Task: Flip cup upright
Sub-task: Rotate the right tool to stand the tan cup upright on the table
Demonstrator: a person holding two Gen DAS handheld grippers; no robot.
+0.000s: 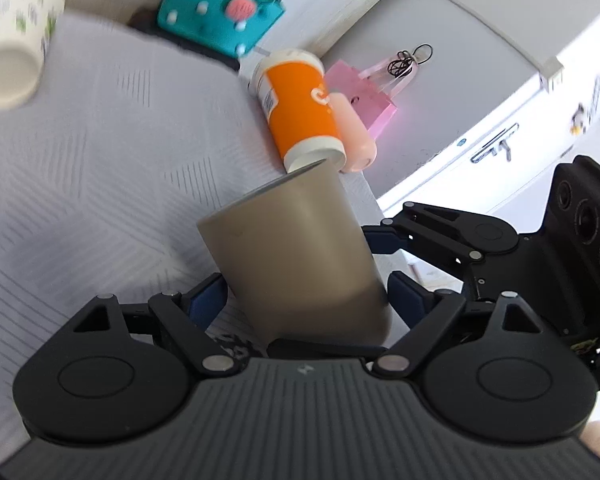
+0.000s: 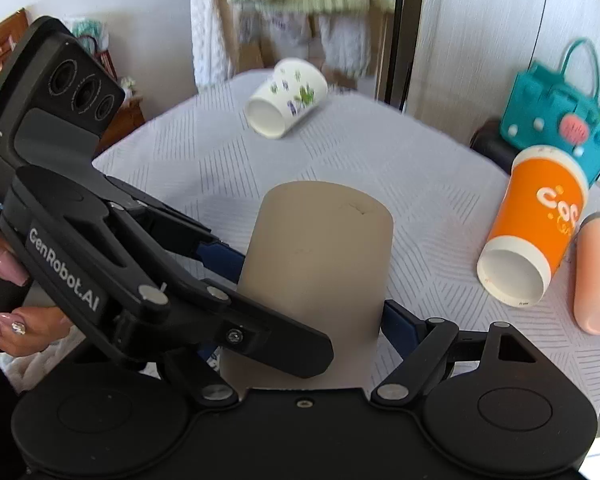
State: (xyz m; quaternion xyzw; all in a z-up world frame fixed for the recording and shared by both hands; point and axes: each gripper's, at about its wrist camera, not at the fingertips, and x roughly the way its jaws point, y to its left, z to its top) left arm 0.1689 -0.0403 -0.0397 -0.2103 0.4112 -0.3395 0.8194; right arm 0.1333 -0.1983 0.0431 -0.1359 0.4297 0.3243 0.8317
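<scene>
A plain beige cup (image 1: 296,260) is held between both grippers above the grey bedspread (image 1: 100,152). In the right wrist view the beige cup (image 2: 316,264) stands with its closed base up and its mouth down toward the camera. My left gripper (image 1: 308,296) is shut on the cup's lower part, blue pads on both sides. My right gripper (image 2: 300,320) is shut on it too. The left gripper (image 2: 236,264) reaches in from the left in the right wrist view and crosses in front of the cup. The right gripper (image 1: 384,256) shows at the cup's right side in the left wrist view.
An orange paper cup (image 2: 532,228) lies on its side at the right, next to a peach bottle (image 2: 596,272). A white floral cup (image 2: 286,98) lies on its side at the far end. A teal toy handbag (image 2: 556,112) stands at the right edge. A pink bag (image 1: 360,84) lies beside the bed.
</scene>
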